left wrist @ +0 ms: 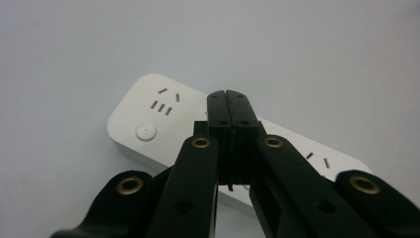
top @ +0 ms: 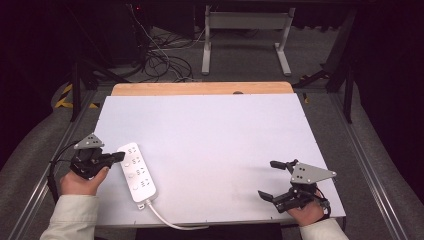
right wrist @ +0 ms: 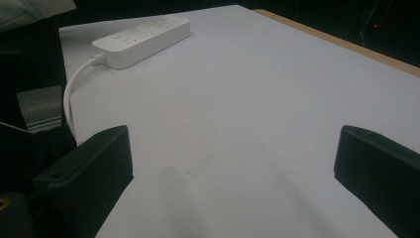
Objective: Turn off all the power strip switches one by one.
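Pale grey tabletop (top: 210, 145) fills the scene, its wooden edge (top: 200, 88) at twelve o'clock and dark floor with cables beyond. A white power strip (top: 136, 171) lies toward eight o'clock, its cord (top: 165, 219) running off the near edge. The left gripper (top: 119, 156) sits just at the strip's nine o'clock side, jaws clenched together on nothing, tips over the strip's top (contact is hard to judge). The right gripper (top: 272, 180), at four o'clock and well apart from the strip, has its jaws spread wide over bare table. Socket markings are too small to read from above.
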Demonstrator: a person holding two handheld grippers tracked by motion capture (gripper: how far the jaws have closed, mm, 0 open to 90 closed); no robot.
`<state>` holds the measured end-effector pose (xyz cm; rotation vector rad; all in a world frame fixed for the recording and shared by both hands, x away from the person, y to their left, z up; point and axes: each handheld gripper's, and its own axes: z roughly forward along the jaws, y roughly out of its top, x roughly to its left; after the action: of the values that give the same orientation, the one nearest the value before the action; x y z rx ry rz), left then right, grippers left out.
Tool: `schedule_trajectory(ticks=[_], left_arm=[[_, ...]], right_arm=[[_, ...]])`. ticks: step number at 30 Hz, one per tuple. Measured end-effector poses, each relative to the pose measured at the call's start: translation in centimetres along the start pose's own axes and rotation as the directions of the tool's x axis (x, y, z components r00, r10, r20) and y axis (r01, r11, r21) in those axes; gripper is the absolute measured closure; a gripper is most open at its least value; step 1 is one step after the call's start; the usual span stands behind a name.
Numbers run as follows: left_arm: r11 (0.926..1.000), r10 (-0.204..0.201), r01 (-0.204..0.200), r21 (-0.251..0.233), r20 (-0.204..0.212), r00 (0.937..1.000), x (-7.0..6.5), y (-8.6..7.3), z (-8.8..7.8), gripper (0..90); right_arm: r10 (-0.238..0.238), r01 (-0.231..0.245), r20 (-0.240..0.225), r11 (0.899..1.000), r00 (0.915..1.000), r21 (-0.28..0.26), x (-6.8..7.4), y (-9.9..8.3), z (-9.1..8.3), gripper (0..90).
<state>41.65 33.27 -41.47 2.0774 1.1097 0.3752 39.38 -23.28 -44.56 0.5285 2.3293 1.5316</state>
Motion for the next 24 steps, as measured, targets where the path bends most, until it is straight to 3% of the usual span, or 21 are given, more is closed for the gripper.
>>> schedule_trajectory(ticks=[3,6,12,14,24], left_arm=[[1.0,-0.003,0.003,0.002,0.006,1.0,-0.2,-0.3,0.4,90.0],[0.9993,0.015,-0.015,0.034,-0.02,0.9997,-0.4,-0.6,0.9,90.0],[0.9987,0.042,-0.04,0.032,-0.064,0.9971,-0.5,-0.9,1.5,90.0],[0.9981,0.047,-0.044,0.042,-0.059,0.9971,-0.5,-1.1,1.9,90.0],[0.9967,0.03,-0.025,0.078,-0.066,0.9973,0.1,-1.8,3.0,90.0]], right_arm=[[0.0,0.0,-0.002,1.0,1.0,0.004,0.0,0.0,0.0,2.2],[-0.001,0.001,-0.003,1.0,1.0,0.004,0.0,0.0,0.0,2.2],[-0.002,0.002,-0.007,1.0,1.0,0.006,0.1,0.0,0.1,2.2],[-0.003,0.003,-0.006,1.0,1.0,0.006,0.1,0.0,0.1,2.2],[-0.006,0.006,-0.01,1.0,0.9999,0.012,0.1,0.0,0.1,2.2]])
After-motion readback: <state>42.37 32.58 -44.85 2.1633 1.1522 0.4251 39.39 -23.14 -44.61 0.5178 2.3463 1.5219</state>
